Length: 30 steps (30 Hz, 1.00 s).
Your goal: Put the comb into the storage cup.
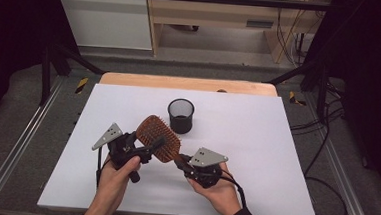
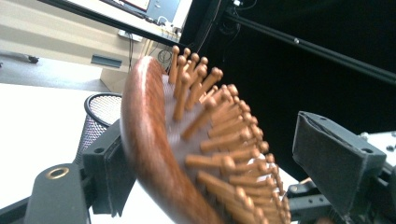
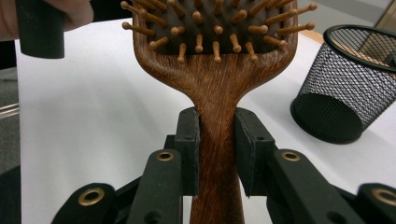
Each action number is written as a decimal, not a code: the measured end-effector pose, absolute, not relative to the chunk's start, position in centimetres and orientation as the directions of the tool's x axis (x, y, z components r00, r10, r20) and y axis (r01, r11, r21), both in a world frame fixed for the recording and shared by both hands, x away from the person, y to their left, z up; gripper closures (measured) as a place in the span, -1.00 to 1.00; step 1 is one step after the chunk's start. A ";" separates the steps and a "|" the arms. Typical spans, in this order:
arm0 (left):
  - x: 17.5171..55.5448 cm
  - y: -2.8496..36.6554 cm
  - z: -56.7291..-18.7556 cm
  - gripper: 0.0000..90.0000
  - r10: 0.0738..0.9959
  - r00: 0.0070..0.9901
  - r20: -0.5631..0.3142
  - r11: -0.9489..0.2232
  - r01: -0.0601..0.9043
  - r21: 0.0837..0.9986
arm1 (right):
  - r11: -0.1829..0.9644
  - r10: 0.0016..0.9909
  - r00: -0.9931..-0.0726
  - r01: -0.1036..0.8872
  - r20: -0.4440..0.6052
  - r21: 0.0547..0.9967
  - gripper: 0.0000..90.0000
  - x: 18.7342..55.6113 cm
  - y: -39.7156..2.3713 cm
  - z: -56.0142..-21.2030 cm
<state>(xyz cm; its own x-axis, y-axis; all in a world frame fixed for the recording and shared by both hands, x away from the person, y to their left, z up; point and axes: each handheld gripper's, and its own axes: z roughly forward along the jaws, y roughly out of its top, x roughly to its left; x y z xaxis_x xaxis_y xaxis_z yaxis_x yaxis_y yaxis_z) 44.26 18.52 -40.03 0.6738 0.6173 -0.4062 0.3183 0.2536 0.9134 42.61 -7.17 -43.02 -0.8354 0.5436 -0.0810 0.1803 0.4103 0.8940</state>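
1. Between the two pads of the right gripper (image 3: 217, 151) sits the wooden handle of the hairbrush (image 3: 212, 79) — both pads press flat against it, so this gripper is clamped on the handle.
2. At the brush's head, the left gripper (image 2: 215, 154) has its jaws on either side of the paddle: one pad lies against the smooth wooden back, while the other stands clear of the bristle tips. Its jaws are not gripping yet; they are spread around the head.
3. From above, the hairbrush (image 1: 157, 138) hangs over the near middle of the white table (image 1: 256, 141), bristles up, carried between the left gripper (image 1: 148, 147) and the right gripper (image 1: 187, 166), with a hand under each.
4. Just beyond the brush head stands a black mesh cup (image 1: 180, 115), upright on the table and apart from the brush — in the right gripper view the cup (image 3: 348, 84) lies off to one side.
5. No brand, label or writing can be read on the brush, the cup or the grippers.
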 end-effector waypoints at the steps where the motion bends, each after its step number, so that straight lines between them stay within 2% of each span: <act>1: 44.3 18.6 -40.0 -0.58 0.616 0.670 -0.415 0.261 0.323 0.910 | 0.411 0.541 -0.837 0.178 -0.082 0.894 0.62 42.6 -7.1 -43.0; 9: 44.5 19.3 -40.1 -0.43 0.603 0.634 -0.484 0.313 0.370 0.875 | 0.429 0.535 -0.840 0.181 -0.088 0.885 0.62 42.5 -6.6 -43.6; 18: 44.3 19.2 -39.9 -0.24 0.605 0.631 -0.485 0.301 0.382 0.874 | 0.417 0.545 -0.834 0.178 -0.088 0.891 0.62 42.5 -6.7 -43.4; 30: 43.9 18.7 -39.5 0.07 0.549 0.672 -0.497 0.292 0.403 0.867 | 0.445 0.549 -0.828 0.176 -0.112 0.878 0.62 42.5 -6.5 -43.7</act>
<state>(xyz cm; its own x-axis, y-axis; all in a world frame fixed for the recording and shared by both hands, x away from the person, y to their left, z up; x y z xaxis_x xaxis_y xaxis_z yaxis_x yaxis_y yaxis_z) 43.93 18.70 -39.47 0.6720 0.5491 -0.4969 0.4031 0.2917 0.8674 42.49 -6.50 -43.70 -0.8285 0.5487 -0.1119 0.1761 0.4450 0.8781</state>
